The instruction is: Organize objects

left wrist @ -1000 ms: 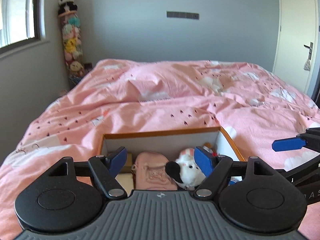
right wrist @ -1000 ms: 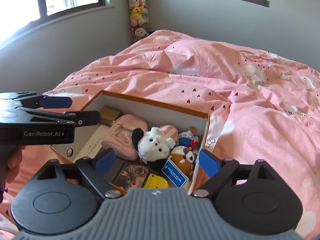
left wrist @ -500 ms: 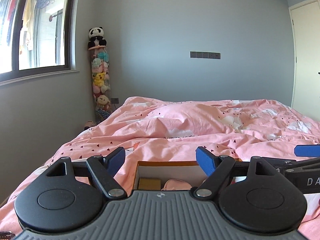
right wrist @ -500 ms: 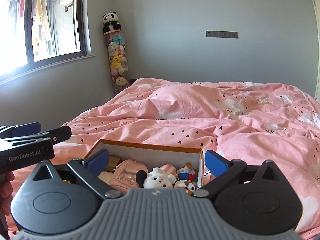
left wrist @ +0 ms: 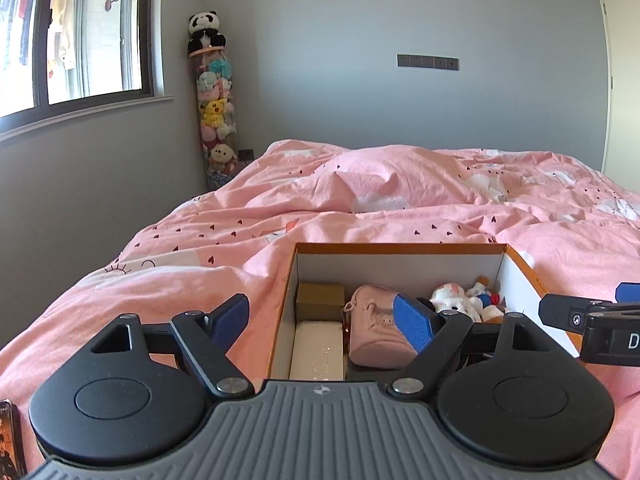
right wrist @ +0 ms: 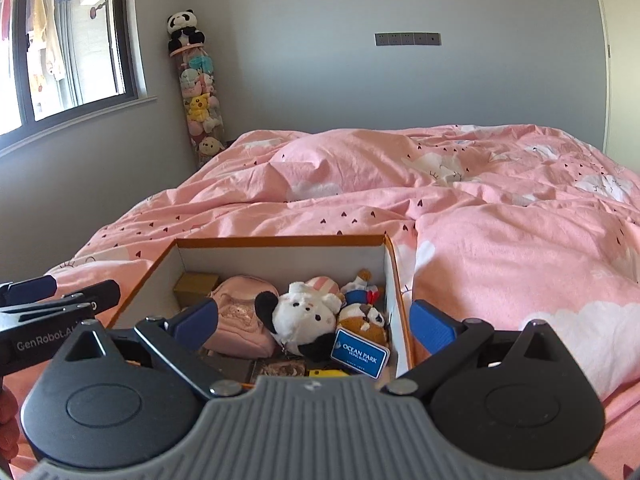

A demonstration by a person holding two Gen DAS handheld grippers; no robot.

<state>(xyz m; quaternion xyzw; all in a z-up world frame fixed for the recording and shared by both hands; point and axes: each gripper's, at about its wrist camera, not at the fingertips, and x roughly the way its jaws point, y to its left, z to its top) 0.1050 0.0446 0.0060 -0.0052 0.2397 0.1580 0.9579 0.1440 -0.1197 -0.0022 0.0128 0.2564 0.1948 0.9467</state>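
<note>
An orange-rimmed cardboard box [right wrist: 280,241] lies on the pink bed and also shows in the left wrist view [left wrist: 400,246]. In it are a pink pouch [right wrist: 240,320], a white plush [right wrist: 304,316], a brown plush with an Ocean Park tag [right wrist: 360,350], a brown carton [left wrist: 320,300] and a white flat box [left wrist: 318,354]. My left gripper [left wrist: 322,320] is open and empty over the box's near left corner. My right gripper [right wrist: 314,322] is open and empty over the box's near right end.
The pink duvet [right wrist: 500,220] covers the whole bed beyond the box. A tall tube of plush toys [right wrist: 198,92] stands in the far left corner under the window. A dark card [left wrist: 8,440] lies at the left wrist view's lower left edge.
Both grippers pitched up towards the wall, then tipped partly back down, so the box contents are in view again. Both stayed open and empty.
</note>
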